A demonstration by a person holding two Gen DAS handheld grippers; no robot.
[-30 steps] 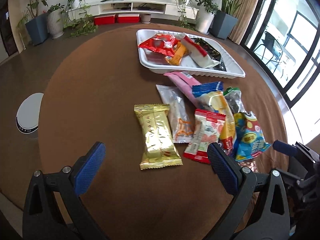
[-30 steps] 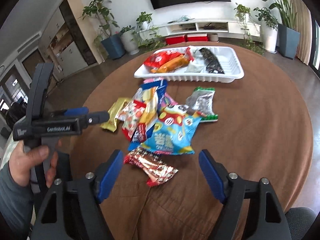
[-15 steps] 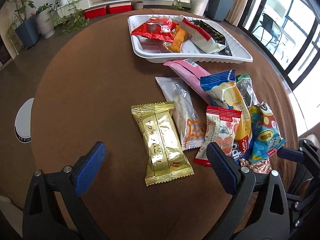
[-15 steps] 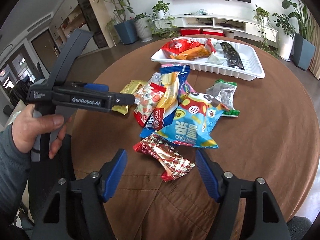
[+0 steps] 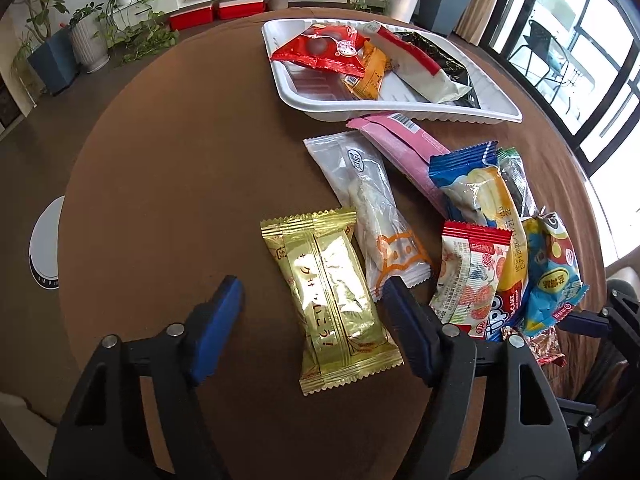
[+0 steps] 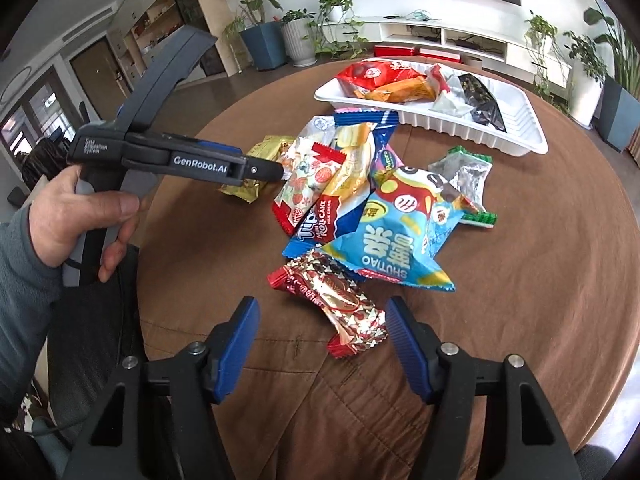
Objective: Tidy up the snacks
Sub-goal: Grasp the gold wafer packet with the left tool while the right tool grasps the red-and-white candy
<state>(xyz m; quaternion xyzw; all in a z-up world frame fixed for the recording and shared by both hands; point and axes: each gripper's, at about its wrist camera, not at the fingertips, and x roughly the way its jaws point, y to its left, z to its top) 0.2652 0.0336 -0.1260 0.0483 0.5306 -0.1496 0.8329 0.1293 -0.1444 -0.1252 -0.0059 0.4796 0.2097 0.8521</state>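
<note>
A gold snack packet (image 5: pixel 334 298) lies on the brown round table, between the open blue fingers of my left gripper (image 5: pixel 314 294). Beside it lie a clear white packet (image 5: pixel 374 216), a pink packet (image 5: pixel 404 148) and a heap of coloured packets (image 5: pixel 496 256). My right gripper (image 6: pixel 322 314) is open around the near end of a red-and-silver star-patterned packet (image 6: pixel 338 300). A white tray (image 5: pixel 508 110) at the back holds several snacks. In the right wrist view my left gripper (image 6: pixel 276 170) reaches over the gold packet (image 6: pixel 260 156).
The table edge (image 5: pixel 80 200) curves close on the left, with a white round device (image 5: pixel 44 252) on the floor beyond. Potted plants and a low white TV shelf (image 6: pixel 460 40) stand behind the table. The cloth is wrinkled near my right gripper.
My left gripper has moved forward and down, so its fingers now straddle the gold packet. My right gripper has come closer to the star-patterned packet and has narrowed a little.
</note>
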